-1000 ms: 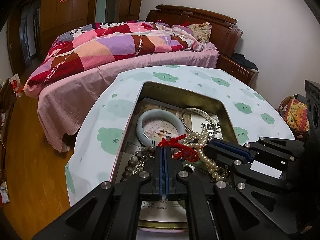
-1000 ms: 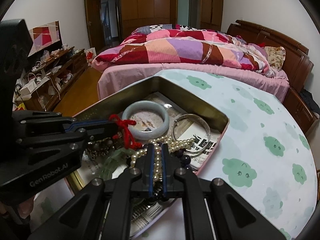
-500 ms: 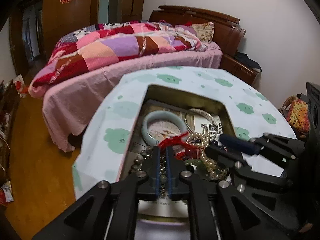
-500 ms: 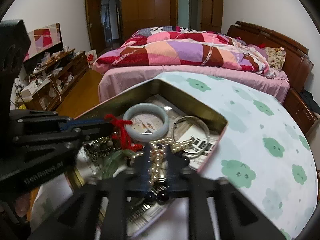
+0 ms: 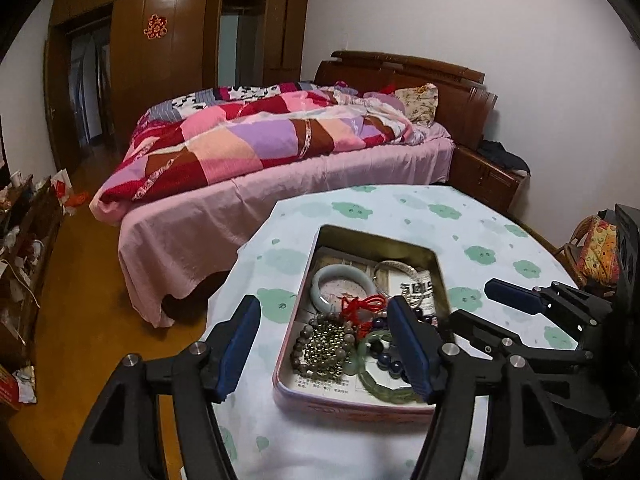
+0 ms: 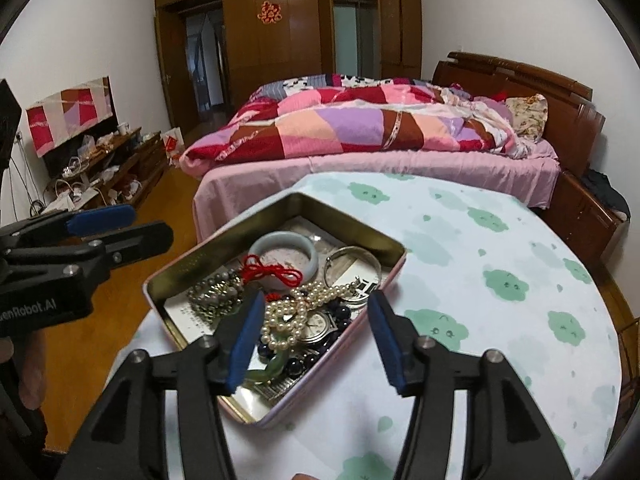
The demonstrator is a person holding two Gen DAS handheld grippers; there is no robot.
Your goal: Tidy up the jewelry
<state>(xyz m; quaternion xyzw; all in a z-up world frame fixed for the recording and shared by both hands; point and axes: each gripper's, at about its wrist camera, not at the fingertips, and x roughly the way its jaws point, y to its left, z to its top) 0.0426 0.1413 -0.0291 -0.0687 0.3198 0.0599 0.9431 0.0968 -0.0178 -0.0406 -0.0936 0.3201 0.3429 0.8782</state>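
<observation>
Left gripper (image 5: 324, 344): my jaws stand wide apart and hold nothing, raised above the near end of the tin.
Right gripper (image 6: 316, 336): also spread wide and empty, hanging over the near right corner of the tin.
Tin (image 5: 320, 240): a shallow oblong tin on the bench (image 5: 472, 220), near the bench's left edge. From the left wrist its long axis runs near to far; from the right wrist it runs from near left to far right.
Contents: all the jewelry I can see lies inside the tin, heaped and overlapping.
Pale bangle (image 6: 286, 240): flat at the far end, with the silver bangle (image 6: 352, 256) just to its right.
Red cord (image 6: 272, 270): knotted, draped over the pale bangle's near rim.
Pearl strand (image 6: 298, 308): piled loosely over the watch (image 6: 318, 326) and the dark beads (image 6: 340, 312), its tail pointing right.
Grey bead bracelet (image 5: 324, 344): coiled at the near left.
Green bangle (image 5: 380, 376): flat at the near right.
Stage, my judgement: a heap in the tin fits either pieces just gathered in or pieces waiting to be sorted; I cannot tell which.
Doing it well, my judgement: any pick here should close on one strand only, across its line, and lift slowly, since cord, pearls and beads can snag each other.
</observation>
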